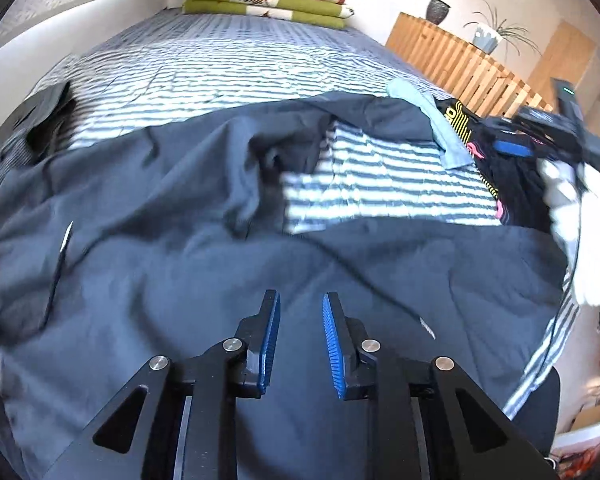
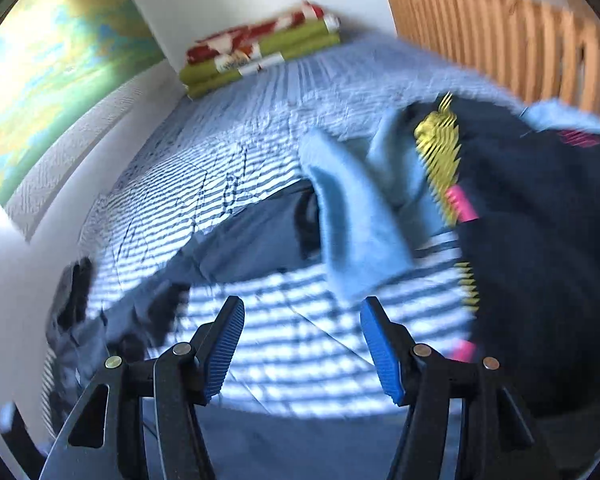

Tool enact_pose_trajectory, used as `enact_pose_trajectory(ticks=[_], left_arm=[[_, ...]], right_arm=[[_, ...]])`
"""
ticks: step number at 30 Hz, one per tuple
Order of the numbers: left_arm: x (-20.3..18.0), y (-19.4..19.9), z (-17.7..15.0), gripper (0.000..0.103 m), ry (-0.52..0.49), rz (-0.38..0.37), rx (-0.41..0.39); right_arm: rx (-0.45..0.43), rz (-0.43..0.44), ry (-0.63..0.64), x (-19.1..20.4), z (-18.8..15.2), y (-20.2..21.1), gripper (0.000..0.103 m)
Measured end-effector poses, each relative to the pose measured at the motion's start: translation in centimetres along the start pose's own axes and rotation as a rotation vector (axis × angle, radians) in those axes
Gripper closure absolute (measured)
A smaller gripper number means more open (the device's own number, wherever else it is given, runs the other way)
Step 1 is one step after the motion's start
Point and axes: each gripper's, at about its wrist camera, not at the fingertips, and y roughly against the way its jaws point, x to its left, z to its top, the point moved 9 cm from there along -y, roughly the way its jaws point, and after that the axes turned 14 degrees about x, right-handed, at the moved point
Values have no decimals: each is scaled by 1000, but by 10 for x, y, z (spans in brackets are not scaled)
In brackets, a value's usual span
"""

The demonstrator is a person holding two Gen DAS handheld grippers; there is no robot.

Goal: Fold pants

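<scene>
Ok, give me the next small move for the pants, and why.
Probably lower the left gripper onto the grey pants just below it and pinch an edge: both grippers' jaws stand open and empty, and the pants lie rumpled, legs spread across the striped bed.

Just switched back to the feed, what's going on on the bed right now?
A person with tongs in each hand is folding dark grey pants spread across a striped bedspread. Both the left tongs and the right tongs are open and hold nothing. The legs lie rumpled, the fold unfinished. A light blue garment and a black one with yellow and pink print are piled to the right.
</scene>
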Motion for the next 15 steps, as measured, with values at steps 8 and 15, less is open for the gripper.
enact_pose_trajectory(ticks=[8,15], left_arm=[[25,-32,32,78,57,-93,-1],[29,-43,55,62,-1,-28,-24]], right_arm=[[107,27,-185,1,50,-99,47],[100,39,-228,2,69,-118,98]])
